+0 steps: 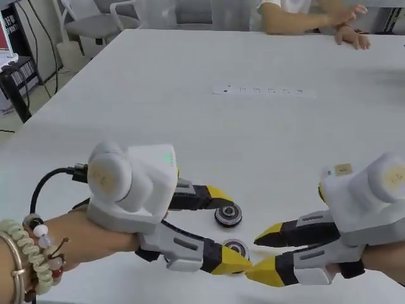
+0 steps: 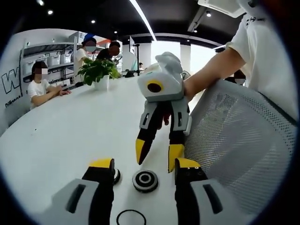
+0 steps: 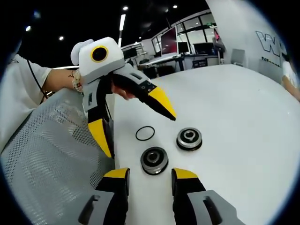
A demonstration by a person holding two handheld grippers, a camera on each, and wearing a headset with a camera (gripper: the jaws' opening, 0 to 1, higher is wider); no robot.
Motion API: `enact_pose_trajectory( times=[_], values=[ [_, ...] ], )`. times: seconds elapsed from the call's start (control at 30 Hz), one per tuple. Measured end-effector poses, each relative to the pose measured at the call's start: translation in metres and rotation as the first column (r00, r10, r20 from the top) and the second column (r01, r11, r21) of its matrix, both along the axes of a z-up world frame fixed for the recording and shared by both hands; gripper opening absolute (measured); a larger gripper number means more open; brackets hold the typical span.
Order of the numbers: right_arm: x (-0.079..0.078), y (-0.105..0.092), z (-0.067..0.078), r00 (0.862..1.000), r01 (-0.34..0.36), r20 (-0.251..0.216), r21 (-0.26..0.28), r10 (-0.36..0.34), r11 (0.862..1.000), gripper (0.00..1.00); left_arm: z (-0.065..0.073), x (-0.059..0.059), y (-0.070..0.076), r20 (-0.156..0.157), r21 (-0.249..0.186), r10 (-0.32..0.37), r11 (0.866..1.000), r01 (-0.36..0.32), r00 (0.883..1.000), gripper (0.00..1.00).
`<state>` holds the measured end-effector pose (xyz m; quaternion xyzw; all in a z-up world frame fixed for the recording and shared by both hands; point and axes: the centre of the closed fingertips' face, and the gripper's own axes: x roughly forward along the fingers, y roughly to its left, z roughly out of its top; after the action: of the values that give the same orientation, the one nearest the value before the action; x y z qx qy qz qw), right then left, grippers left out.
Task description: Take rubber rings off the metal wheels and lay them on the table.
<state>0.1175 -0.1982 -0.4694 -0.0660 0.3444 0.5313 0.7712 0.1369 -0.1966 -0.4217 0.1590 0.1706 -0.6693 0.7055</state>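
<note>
Now one thin black rubber ring (image 3: 145,133) lies flat, loose.

Premises: open-plan office. A long white desk (image 1: 190,126) serves as the shared work surface, with a flat white power strip (image 1: 264,91) lying on it and a seated person (image 2: 40,86) at its far side. A grey mesh-backed chair (image 2: 234,140) stands at the near edge. Dark computer monitors (image 3: 169,41) occupy further desks. White shelving with storage boxes (image 2: 54,58), a green potted plant (image 2: 97,70), recessed ceiling spotlights (image 3: 125,8) and large dark wall lettering (image 2: 10,80) noted.
</note>
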Motion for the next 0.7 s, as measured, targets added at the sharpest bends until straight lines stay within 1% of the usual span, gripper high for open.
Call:
enact_pose_trajectory(
  times=[0.07,0.13,0.17,0.23,0.3,0.33,0.4,0.53,0.6,0.7],
  values=[
    [0.001,0.0,-0.002,1.0,0.001,0.006,-0.01,-0.001,1.0,0.33,-0.007,0.0,0.002,0.004,0.025,-0.004,1.0,0.004,1.0,0.41],
    [0.002,0.0,-0.005,1.0,0.006,0.015,-0.024,-0.005,1.0,0.32,-0.013,0.003,0.003,0.009,0.049,0.003,0.999,-0.004,1.0,0.38],
    [0.003,0.0,-0.005,1.0,0.008,0.017,-0.025,-0.007,1.0,0.32,-0.015,0.004,0.003,0.006,0.054,0.008,0.999,-0.008,1.0,0.35],
    [0.004,0.0,-0.007,1.0,0.013,0.018,-0.028,-0.013,1.0,0.3,-0.016,0.005,0.002,-0.001,0.05,0.015,0.999,-0.015,1.0,0.33],
    [0.005,0.0,-0.008,1.0,0.015,0.021,-0.035,-0.014,0.999,0.29,-0.02,0.006,0.001,-0.001,0.054,0.017,0.998,-0.017,1.0,0.3],
    [0.005,0.0,-0.008,1.0,0.014,0.022,-0.036,-0.013,0.999,0.29,-0.023,0.005,0.001,0.002,0.065,0.011,0.998,-0.011,1.0,0.29],
    [0.004,0.0,-0.009,1.0,0.006,0.022,-0.041,-0.005,0.999,0.27,-0.028,0.005,0.001,-0.006,0.08,0.011,0.997,-0.011,1.0,0.25],
    [0.005,-0.001,-0.01,1.0,0.008,0.024,-0.045,-0.007,0.999,0.24,-0.028,0.007,-0.001,-0.008,0.072,0.021,0.997,-0.021,1.0,0.23],
    [0.006,-0.001,-0.011,1.0,0.005,0.031,-0.05,-0.003,0.999,0.23,-0.029,0.006,-0.002,-0.006,0.073,0.02,0.997,-0.019,1.0,0.21],
    [0.005,0.001,-0.011,0.999,0.0,0.036,-0.054,0.002,0.999,0.23,-0.034,0.002,-0.001,0.007,0.095,0.0,0.995,-0.001,1.0,0.19]
  ],
)
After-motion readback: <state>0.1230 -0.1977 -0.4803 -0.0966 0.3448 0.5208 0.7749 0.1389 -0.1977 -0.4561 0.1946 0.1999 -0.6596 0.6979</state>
